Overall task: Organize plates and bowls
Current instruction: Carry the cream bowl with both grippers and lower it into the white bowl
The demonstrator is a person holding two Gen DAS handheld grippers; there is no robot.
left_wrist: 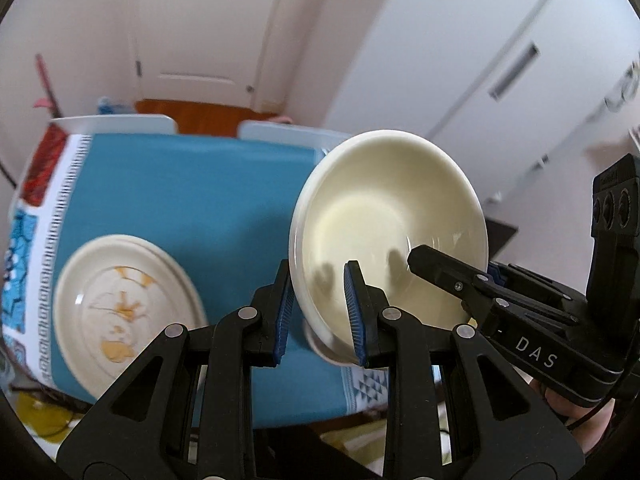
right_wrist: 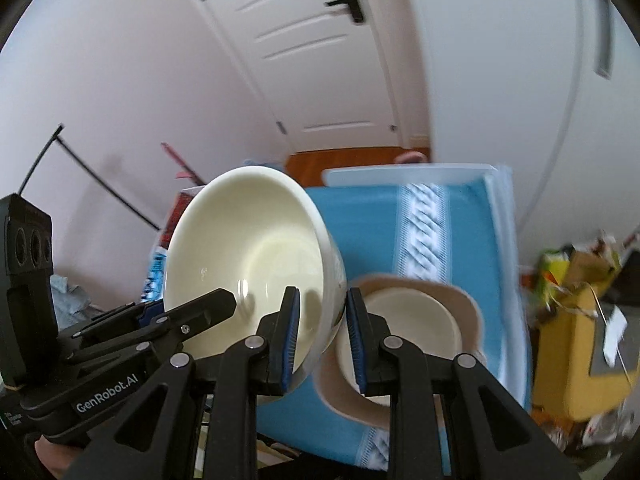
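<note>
In the left wrist view, the bowl (left_wrist: 390,236) was held tilted above the bench (left_wrist: 192,200), its rim pinched by the left claw (left_wrist: 320,312) while the right claw (left_wrist: 452,276) gripped the opposite rim, apparently to steady it for carrying. A patterned plate (left_wrist: 128,316) lay on the cloth, blurred. In the right wrist view, the bowl (right_wrist: 248,260) wall was clamped in the right claw (right_wrist: 322,336), and the left claw (right_wrist: 192,312) also gripped the rim; a dish (right_wrist: 404,340) below was partly hidden.

Both grippers' fingers (left_wrist: 354,304) clamp cream bowl (left_wrist: 392,216) rim.
</note>
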